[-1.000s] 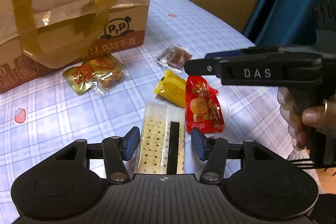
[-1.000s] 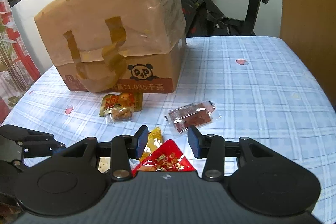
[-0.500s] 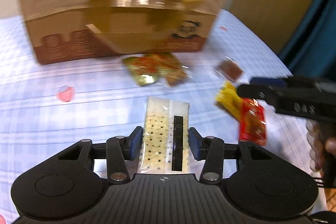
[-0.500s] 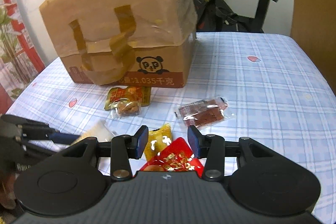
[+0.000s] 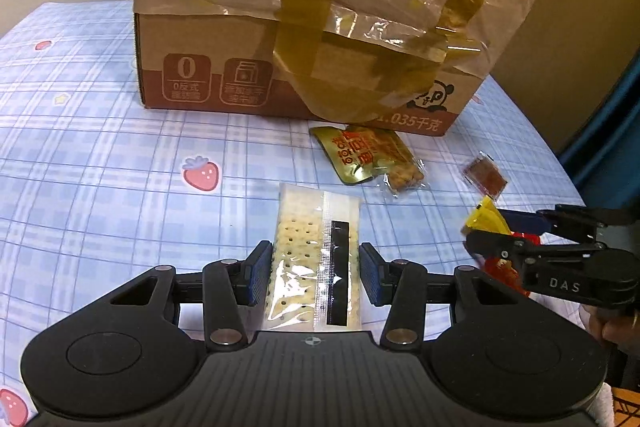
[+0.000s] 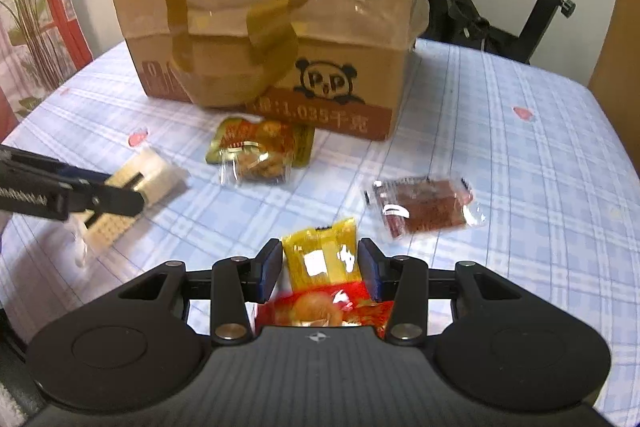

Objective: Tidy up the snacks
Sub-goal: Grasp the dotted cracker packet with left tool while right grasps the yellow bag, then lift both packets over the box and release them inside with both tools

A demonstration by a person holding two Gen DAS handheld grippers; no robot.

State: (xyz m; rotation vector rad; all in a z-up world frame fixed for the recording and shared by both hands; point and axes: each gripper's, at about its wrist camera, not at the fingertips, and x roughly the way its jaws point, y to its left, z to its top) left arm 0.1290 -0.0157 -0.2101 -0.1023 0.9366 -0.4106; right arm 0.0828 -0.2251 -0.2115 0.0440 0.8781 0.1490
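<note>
Left gripper (image 5: 316, 269) clamped on the cracker packet (image 5: 316, 251), having just closed (packet between its pads). Right gripper (image 6: 320, 267) straddles the yellow packet (image 6: 322, 253) and red packet (image 6: 324, 309) on the bench (image 6: 520, 187); whether it grips cannot be told. Taped cardboard box (image 6: 260, 19) behind.

Both wrist views look down, close — sharing the taped box (image 5: 320, 27) and table (image 6: 520, 187).

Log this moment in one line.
left gripper: jaws just closing, gripping cracker pack | right gripper: open around yellow packet
</note>
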